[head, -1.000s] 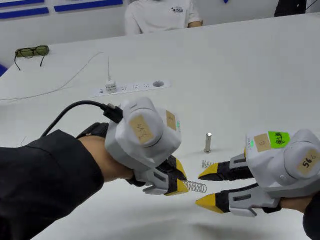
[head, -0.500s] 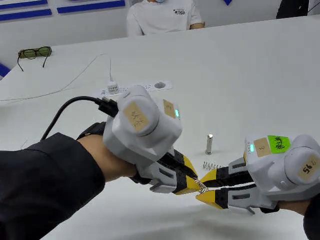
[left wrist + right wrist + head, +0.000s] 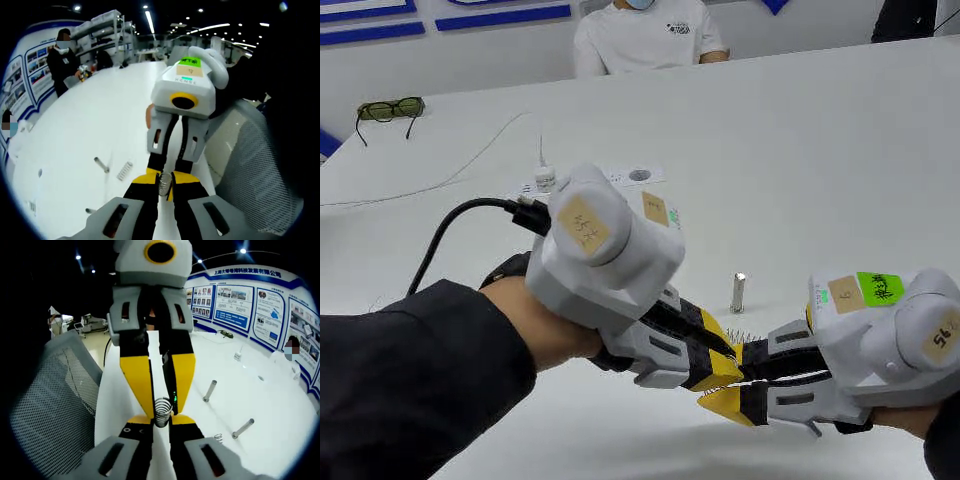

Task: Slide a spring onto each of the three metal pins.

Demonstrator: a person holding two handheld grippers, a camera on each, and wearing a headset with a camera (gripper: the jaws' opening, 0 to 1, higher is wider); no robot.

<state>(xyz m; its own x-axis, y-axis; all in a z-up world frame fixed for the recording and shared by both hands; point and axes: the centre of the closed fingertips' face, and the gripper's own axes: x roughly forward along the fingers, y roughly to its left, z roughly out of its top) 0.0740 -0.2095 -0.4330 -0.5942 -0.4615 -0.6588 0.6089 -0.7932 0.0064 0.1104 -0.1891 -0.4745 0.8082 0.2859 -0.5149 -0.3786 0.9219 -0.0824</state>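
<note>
Spring: a small open-coiled wire spring (image 3: 161, 416) is being held in the air above the white worktop (image 3: 820, 160), where the tips of the 2 grippers are meeting.
Handling: it is being judged very light, springy and easily bent or crushed. The round wire is likely to be flicked out of hard tips if it is squeezed unevenly.
Hold point: 1 end is best taken, across the coils and gently, so that the bore and the far end are being left free for a pin.
Left gripper (image 3: 722, 364): its jaws are being pressed together on the spring.
Right gripper (image 3: 732, 385): its jaws are being drawn in narrowly on the same spring from the opposite side. The firmness of that hold cannot be told.
Pins: a metal pin (image 3: 210, 390) and a second metal pin (image 3: 243, 428) are being shown bare on the worktop beyond the tips. In the head view 1 is being seen upright.
Loose spring (image 3: 218, 437): it is lying on the worktop near the second metal pin.
Stage: a handover between grippers is being judged, and threading is not yet begun.
</note>
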